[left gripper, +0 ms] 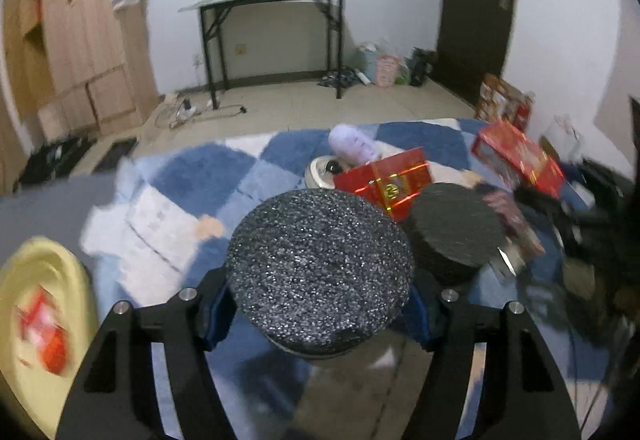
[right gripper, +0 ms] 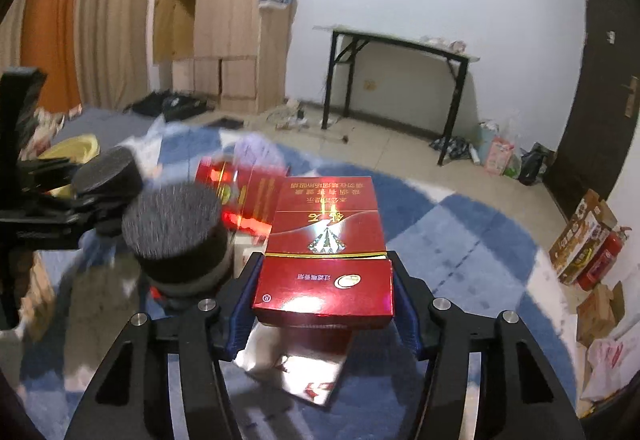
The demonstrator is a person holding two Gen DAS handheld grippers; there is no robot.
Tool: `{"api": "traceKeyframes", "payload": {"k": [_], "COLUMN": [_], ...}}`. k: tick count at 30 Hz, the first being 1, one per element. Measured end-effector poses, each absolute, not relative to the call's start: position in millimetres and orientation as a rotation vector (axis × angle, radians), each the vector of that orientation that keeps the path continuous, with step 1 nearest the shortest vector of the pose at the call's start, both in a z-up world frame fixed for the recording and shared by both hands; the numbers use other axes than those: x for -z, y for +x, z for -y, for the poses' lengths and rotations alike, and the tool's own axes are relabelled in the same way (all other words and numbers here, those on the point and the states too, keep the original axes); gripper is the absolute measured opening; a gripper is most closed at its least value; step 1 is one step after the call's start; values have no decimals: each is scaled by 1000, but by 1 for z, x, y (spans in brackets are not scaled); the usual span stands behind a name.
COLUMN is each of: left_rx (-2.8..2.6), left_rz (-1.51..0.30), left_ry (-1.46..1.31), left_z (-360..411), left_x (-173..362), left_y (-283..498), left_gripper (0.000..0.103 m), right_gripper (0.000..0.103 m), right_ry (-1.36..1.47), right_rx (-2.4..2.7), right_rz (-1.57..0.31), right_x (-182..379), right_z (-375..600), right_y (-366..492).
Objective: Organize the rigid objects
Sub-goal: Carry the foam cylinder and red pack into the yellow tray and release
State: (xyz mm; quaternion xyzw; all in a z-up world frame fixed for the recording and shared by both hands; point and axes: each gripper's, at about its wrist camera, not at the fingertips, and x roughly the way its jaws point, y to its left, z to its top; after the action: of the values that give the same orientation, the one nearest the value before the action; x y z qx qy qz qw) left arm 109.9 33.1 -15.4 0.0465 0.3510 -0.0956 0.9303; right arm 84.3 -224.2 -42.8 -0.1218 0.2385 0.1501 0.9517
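Cigarette box [right gripper: 326, 260], red with gold print, sits clamped between the right gripper's [right gripper: 324, 304] jaws above the blue-and-white checked rug [right gripper: 460, 240]. Left gripper [left gripper: 318, 304] has its jaws closed on a round black foam-topped jar [left gripper: 320, 272]; a second such jar [left gripper: 454, 232] stands just beside it, near a yellow basin [left gripper: 48, 280]

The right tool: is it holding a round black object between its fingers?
No, the right tool holds a flat red box between its fingers.
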Motion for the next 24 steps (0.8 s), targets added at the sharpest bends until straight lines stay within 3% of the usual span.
{"api": "traceKeyframes", "payload": {"k": [10, 18, 24], "left_rx": [126, -107, -137], "left_rz": [-696, -666, -766], "left_ry": [197, -59, 38], "left_z": [-101, -188, -233], "left_x": [-97, -50, -34], "left_y": [23, -43, -34], "left_gripper": [70, 70, 70], "right_gripper": [58, 58, 58], "right_ry": [-158, -269, -323], "right_rx": [-289, -410, -544], "right_rz": [-410, -420, -435], "right_x": [7, -2, -17], "right_z": [242, 215, 139], "right_y": [18, -35, -29]}}
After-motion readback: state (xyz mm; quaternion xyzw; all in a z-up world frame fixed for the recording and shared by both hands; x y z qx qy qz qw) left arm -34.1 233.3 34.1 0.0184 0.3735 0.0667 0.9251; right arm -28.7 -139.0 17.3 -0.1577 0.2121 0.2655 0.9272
